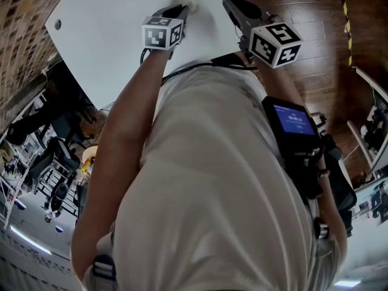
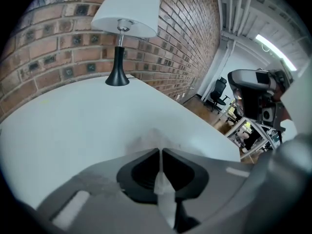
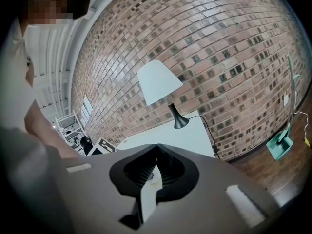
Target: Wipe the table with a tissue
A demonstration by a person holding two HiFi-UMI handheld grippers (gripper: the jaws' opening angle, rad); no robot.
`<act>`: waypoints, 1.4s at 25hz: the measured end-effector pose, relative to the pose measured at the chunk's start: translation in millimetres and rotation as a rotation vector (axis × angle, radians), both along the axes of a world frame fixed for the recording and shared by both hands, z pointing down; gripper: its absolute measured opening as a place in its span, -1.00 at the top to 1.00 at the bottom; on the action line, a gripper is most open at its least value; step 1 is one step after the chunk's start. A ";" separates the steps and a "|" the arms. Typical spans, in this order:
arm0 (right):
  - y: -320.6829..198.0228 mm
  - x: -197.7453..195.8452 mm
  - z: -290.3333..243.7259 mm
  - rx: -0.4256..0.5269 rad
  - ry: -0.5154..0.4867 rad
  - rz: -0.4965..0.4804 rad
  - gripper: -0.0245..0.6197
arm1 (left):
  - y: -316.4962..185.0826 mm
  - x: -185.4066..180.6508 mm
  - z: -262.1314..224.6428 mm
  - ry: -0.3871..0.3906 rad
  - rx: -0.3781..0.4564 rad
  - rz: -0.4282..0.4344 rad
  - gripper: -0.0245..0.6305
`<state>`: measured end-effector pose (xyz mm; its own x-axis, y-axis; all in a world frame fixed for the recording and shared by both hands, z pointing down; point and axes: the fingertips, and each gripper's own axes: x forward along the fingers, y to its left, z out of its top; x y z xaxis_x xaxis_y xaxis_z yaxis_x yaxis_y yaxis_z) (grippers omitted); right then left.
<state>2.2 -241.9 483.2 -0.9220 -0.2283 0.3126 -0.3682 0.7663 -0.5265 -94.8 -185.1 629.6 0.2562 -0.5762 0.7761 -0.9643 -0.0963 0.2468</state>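
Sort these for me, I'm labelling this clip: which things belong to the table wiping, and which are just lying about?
In use:
- tissue, pinched in the left claw
- table

Lying about:
- lamp
- teal dustpan by the wall
- right claw, shut, not wiping

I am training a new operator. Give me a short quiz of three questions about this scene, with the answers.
1. True or false: the tissue lies loose on the table, no gripper on it.
2. The wall behind the lamp is: A) brick B) glass C) tiled.
3. Fill in: the right gripper's jaws are ___.
Key: 1 false, the left gripper is shut on it; 2 A; 3 shut.
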 end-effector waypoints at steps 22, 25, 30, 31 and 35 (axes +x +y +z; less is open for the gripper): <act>3.7 -9.1 -1.8 -0.009 0.008 -0.032 0.90 | 31.0 -71.4 -11.7 -0.091 0.001 -0.185 0.85; 3.8 -11.4 -5.7 -0.017 -0.005 -0.034 0.90 | 35.7 -83.8 -24.7 -0.124 0.024 -0.202 0.85; 5.0 -10.2 -6.8 -0.030 -0.023 -0.034 0.90 | 53.4 -126.1 -43.7 -0.214 0.067 -0.262 0.85; 6.0 -10.2 -6.5 -0.028 -0.022 -0.038 0.90 | 58.7 -138.2 -40.5 -0.243 0.059 -0.283 0.85; 9.1 -11.7 -4.7 -0.029 -0.014 -0.051 0.90 | 64.3 -165.9 -28.5 -0.332 0.030 -0.315 0.85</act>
